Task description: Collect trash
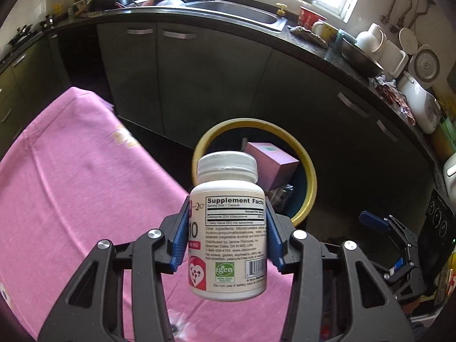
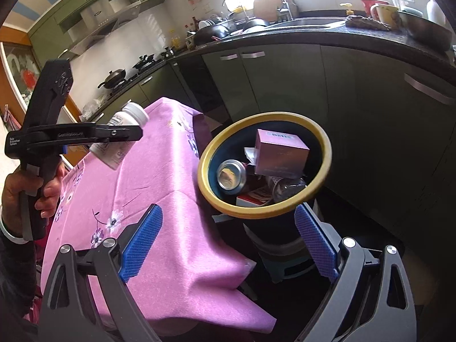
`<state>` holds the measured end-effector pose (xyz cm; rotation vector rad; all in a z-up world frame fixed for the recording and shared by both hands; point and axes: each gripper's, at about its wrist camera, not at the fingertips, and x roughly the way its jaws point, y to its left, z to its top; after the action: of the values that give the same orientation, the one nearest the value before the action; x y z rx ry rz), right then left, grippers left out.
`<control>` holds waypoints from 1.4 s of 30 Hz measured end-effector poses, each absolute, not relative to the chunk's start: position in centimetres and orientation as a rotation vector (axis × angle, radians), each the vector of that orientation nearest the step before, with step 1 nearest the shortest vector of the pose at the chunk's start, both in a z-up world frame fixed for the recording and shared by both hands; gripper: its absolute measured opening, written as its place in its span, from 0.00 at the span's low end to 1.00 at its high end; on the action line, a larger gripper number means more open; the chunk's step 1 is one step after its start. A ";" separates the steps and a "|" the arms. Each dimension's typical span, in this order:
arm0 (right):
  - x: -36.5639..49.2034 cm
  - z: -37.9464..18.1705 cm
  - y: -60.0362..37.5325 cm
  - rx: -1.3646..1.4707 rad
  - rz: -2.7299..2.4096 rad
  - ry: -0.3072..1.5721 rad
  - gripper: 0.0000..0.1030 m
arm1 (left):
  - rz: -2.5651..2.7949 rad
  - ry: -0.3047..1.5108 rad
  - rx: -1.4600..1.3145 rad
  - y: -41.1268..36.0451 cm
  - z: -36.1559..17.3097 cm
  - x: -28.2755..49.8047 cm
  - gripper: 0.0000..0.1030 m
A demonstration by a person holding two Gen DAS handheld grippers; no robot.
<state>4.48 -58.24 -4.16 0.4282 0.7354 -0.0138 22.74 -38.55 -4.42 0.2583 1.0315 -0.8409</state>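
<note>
My left gripper [image 1: 226, 228] is shut on a white supplement bottle [image 1: 228, 236] with a white cap, held upright above the pink tablecloth [image 1: 71, 188] near its edge. Just beyond it stands a bin with a yellow rim [image 1: 309, 171]. In the right wrist view the same bottle [image 2: 125, 125] hangs in the left gripper [image 2: 114, 135] over the table's far side. My right gripper [image 2: 228, 239] is open and empty, low beside the bin [image 2: 211, 193]. The bin holds a pink box [image 2: 280, 149], a can [image 2: 232, 173], a clear bottle and papers.
A dark counter [image 1: 313, 42] with a sink, pans, cups and a rice cooker curves behind the bin, with grey cabinet doors [image 1: 199, 85] below. The bin sits on a small stool [image 2: 285, 262]. The cloth's corner [image 2: 250, 307] hangs off the table.
</note>
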 end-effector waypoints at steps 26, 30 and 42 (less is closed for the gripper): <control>4.0 -5.1 -58.7 0.454 -0.004 0.762 0.90 | -0.770 1.020 0.141 -38.8 -7.1 20.0 0.78; 3.4 -4.5 -57.2 0.424 0.019 0.759 0.90 | -0.737 0.932 0.093 -32.5 -4.6 17.0 0.84; 2.2 -2.4 -50.8 0.297 0.116 0.739 0.91 | -0.366 0.618 0.014 -13.0 0.8 6.1 0.93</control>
<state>2.21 -50.78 -2.38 0.2972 0.7388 0.1159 6.08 -13.03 0.82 0.0138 0.6177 -0.3656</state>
